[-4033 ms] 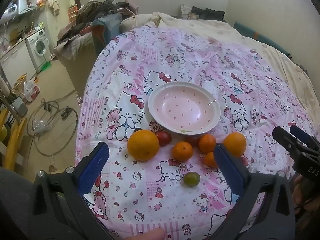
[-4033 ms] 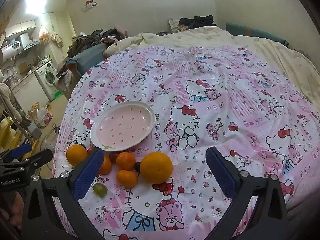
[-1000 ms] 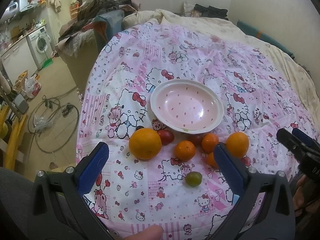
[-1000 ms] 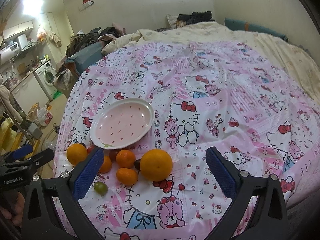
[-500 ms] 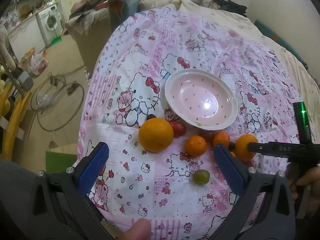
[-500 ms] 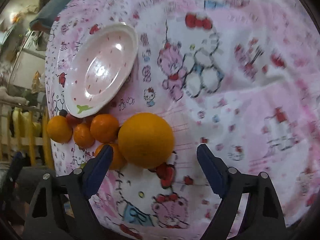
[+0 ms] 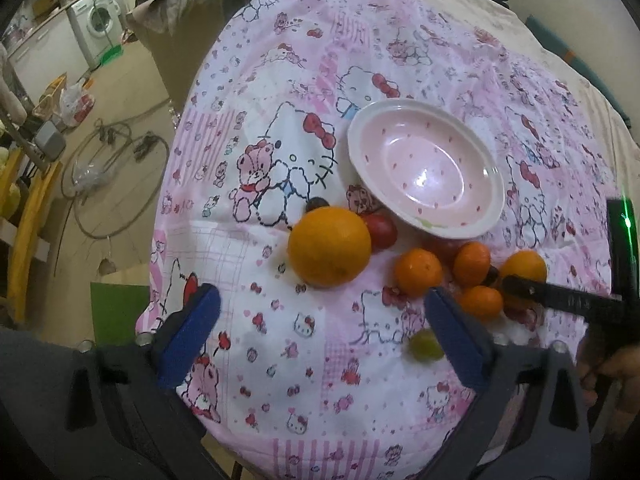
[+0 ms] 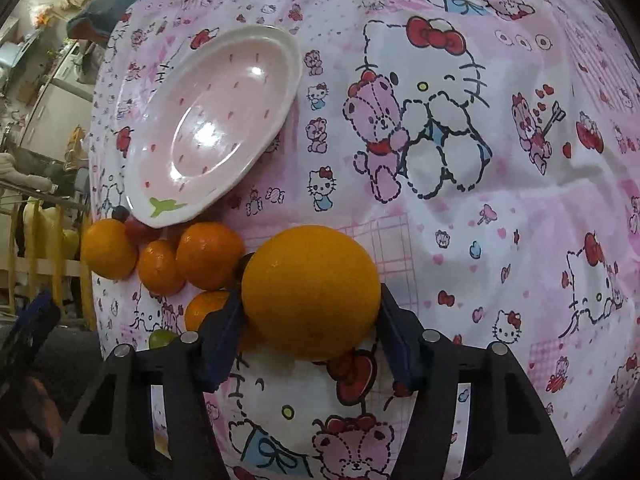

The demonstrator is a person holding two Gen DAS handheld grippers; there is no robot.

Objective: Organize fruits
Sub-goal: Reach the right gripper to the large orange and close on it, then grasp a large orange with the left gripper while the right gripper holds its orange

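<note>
Closing around the large orange [image 8: 311,292], the right tool [image 8: 310,332] has it between its pads, seemingly touching both sides. The pink plate [image 8: 280,64] lies beyond the orange, up-left. The left tool [image 7: 320,340] hangs spread, holding nothing, short of that orange.

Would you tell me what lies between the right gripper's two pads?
The big orange sits between the closing pads of the right gripper, which flank its sides; the right wrist view shows it.
</note>
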